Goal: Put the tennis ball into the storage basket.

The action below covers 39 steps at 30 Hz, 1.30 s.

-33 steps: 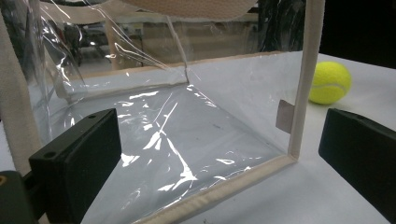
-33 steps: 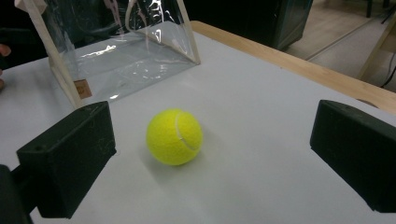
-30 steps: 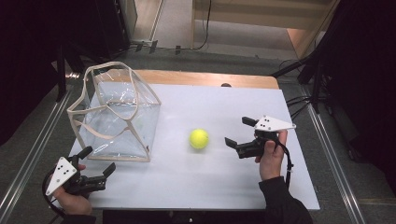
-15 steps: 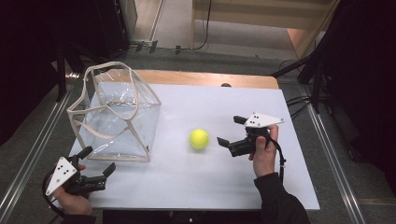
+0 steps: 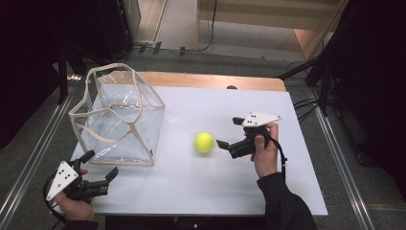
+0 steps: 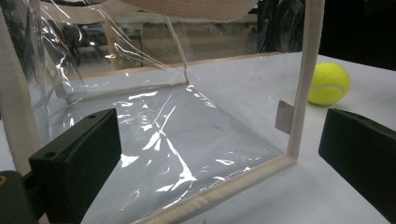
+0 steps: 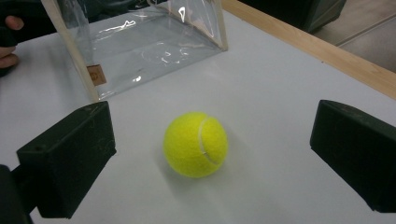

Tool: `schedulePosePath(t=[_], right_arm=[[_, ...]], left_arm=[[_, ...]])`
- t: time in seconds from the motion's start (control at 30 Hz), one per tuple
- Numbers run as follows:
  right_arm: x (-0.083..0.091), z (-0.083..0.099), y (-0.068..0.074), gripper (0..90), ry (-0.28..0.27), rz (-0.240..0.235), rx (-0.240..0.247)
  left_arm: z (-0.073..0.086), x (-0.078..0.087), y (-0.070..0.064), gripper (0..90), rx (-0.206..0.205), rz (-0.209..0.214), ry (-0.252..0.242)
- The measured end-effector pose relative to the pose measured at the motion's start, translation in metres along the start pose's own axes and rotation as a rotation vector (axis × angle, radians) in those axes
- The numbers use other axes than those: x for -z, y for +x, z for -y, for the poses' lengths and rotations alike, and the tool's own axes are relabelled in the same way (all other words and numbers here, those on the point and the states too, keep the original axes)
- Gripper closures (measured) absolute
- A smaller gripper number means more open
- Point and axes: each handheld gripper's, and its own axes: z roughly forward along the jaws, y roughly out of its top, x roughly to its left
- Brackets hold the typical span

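The right claw (image 5: 229, 132) is spread wide, gripping nothing, and points at the tennis ball (image 5: 204, 142), which rests on the white counter (image 5: 191, 191) just ahead of the tips. In the right claw's own view the ball (image 7: 195, 143) sits between the two black jaws, touching neither. The left claw (image 5: 99, 165) is also released and empty, just before the near bottom edge of the clear plastic tote bag (image 5: 119, 120), whose cream trim stands directly ahead.

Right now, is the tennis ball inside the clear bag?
No, the tennis ball lies on the white table, apart from the clear bag.
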Motion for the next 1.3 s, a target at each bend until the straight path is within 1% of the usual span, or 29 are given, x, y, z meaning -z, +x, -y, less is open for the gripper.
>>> schedulePosePath(t=[0.07,0.1,0.13,0.5,0.53,0.8,0.93,1.1,1.3], right_arm=[[-0.002,-0.001,0.0,0.0,0.011,-0.006,0.001],[-0.003,-0.002,-0.001,0.0,0.014,-0.006,0.01],[-0.004,-0.002,0.0,0.0,0.023,-0.008,0.005],[-0.012,-0.009,-0.003,0.0,0.071,-0.025,0.025],[-0.013,-0.009,-0.003,0.0,0.078,-0.028,0.02],[-0.019,-0.014,-0.002,0.0,0.119,-0.049,0.038],[-0.022,-0.016,-0.003,0.0,0.13,-0.044,0.036],[-0.025,-0.016,-0.006,0.0,0.141,-0.047,0.036],[-0.03,-0.018,-0.008,0.0,0.168,-0.054,0.04]], left_arm=[[0.0,0.0,0.0,0.0,0.0,0.001,-0.001],[0.0,0.0,0.0,0.0,0.0,0.001,-0.001],[0.0,0.0,0.0,0.0,0.0,0.0,0.0],[0.0,0.0,0.0,0.0,0.0,0.002,-0.002],[0.0,0.0,0.0,0.0,0.0,0.002,-0.003],[0.0,0.0,0.001,0.0,-0.002,0.001,-0.002],[0.0,0.0,0.001,0.0,-0.001,0.003,-0.003],[0.0,0.0,0.001,0.0,0.0,0.003,-0.003],[0.0,0.0,0.0,0.0,0.0,0.003,-0.003]])
